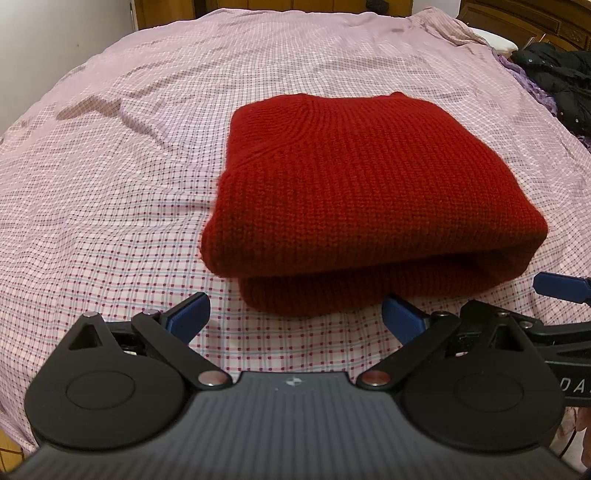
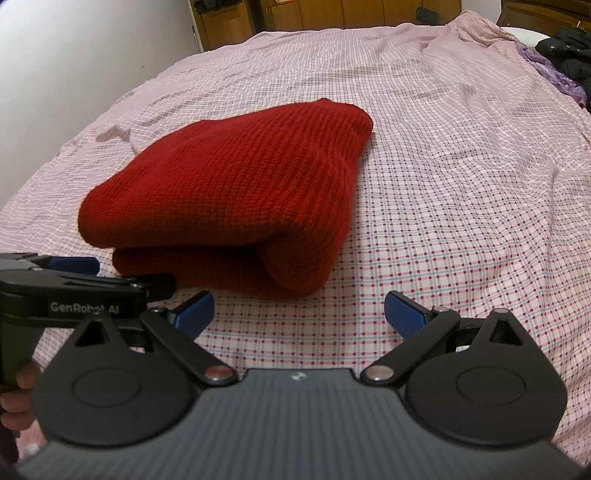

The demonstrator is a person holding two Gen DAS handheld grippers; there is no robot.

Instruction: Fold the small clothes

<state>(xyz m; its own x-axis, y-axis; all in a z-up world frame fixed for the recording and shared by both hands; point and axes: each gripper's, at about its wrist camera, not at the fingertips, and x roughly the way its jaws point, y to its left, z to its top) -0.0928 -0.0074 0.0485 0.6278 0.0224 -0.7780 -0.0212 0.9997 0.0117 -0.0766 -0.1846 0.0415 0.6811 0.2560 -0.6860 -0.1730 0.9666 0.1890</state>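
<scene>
A red knitted sweater [image 1: 362, 192] lies folded into a thick rectangular bundle on the pink checked bedsheet [image 1: 110, 184]. My left gripper [image 1: 295, 317] stands open just short of its near folded edge, nothing between the blue fingertips. In the right wrist view the same sweater [image 2: 229, 195] sits ahead and to the left. My right gripper [image 2: 299, 314] is open over bare sheet, near the bundle's front right corner. The left gripper's black body [image 2: 74, 291] shows at the left edge of that view, held by a hand [image 2: 18, 387].
Dark clothing [image 1: 561, 77] and a purple fabric [image 2: 554, 74] lie at the bed's far right. Wooden furniture [image 2: 332, 13] stands beyond the bed's far end, and a white wall [image 2: 74, 55] runs along the left. Wrinkled sheet [image 2: 461, 166] spreads around the sweater.
</scene>
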